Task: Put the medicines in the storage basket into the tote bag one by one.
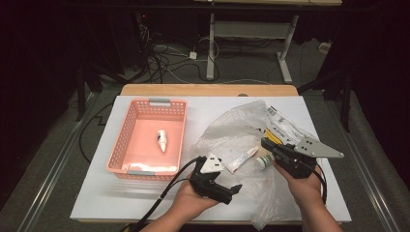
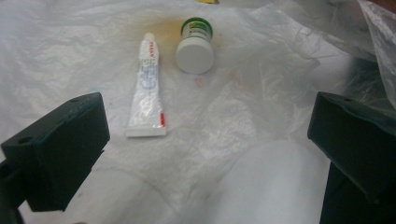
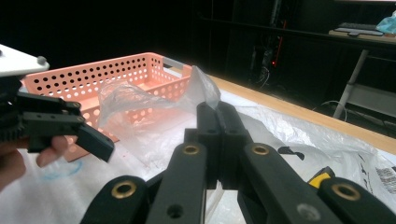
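With its jaws spread wide and empty, the left hand-held gripper (image 1: 227, 189) faces a toothpaste tube (image 2: 148, 88) lying lengthwise just ahead on the plastic bag (image 1: 232, 130), whose edge the right hand-held gripper (image 3: 215, 114) pinches.

Your two black, angular plastic grippers, left (image 1: 226, 192) and right (image 1: 269, 147), each carry a grey three-cornered plate with small dark screw holes, brass-coloured pivot pins and a trailing black cable.

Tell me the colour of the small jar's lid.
White, on a green-labelled jar; clearest in the left gripper view.
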The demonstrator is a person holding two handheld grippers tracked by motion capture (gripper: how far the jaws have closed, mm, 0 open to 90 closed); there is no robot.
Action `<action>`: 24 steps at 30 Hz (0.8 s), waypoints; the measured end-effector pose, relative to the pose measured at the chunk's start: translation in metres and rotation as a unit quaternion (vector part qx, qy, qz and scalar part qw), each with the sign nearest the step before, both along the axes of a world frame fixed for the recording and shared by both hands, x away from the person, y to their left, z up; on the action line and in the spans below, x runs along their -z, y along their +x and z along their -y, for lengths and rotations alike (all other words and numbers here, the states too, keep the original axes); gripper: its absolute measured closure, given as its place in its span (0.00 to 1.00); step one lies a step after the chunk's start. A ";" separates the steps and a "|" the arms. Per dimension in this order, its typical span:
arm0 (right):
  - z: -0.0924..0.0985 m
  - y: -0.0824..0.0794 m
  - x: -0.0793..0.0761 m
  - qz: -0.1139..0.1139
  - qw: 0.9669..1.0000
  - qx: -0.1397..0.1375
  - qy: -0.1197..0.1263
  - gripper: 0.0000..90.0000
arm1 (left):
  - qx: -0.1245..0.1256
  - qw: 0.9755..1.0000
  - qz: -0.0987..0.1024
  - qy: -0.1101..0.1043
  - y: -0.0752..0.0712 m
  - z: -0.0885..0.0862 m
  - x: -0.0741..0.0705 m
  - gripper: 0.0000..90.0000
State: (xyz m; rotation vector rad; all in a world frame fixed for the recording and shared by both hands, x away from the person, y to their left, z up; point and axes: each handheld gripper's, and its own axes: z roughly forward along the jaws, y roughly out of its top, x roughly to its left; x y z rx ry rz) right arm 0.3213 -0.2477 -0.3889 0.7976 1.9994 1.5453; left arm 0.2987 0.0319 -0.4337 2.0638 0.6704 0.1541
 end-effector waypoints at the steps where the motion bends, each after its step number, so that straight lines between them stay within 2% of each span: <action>1: 0.000 0.000 0.000 0.000 1.000 0.000 0.000 1.00 | -0.002 1.000 0.000 0.004 -0.001 -0.003 -0.001 0.00; 4: 0.000 0.000 0.000 0.003 1.000 -0.001 -0.001 1.00 | -0.009 1.000 0.005 0.021 -0.004 -0.012 -0.001 0.00; 6: 0.000 0.000 0.000 0.001 1.000 0.000 0.000 1.00 | -0.013 1.000 0.000 0.019 -0.006 -0.018 -0.002 0.00; 8: 0.000 0.000 -0.001 0.002 1.000 0.000 -0.001 1.00 | -0.019 1.000 0.006 0.024 -0.009 -0.025 -0.002 0.00; 18: 0.000 0.000 0.000 0.000 1.000 0.001 -0.001 1.00 | -0.042 0.999 0.011 0.021 -0.011 -0.055 -0.012 0.00; 24: -0.001 0.000 0.000 -0.001 1.000 0.001 0.000 1.00 | -0.069 0.997 0.015 0.017 -0.010 -0.078 -0.016 0.00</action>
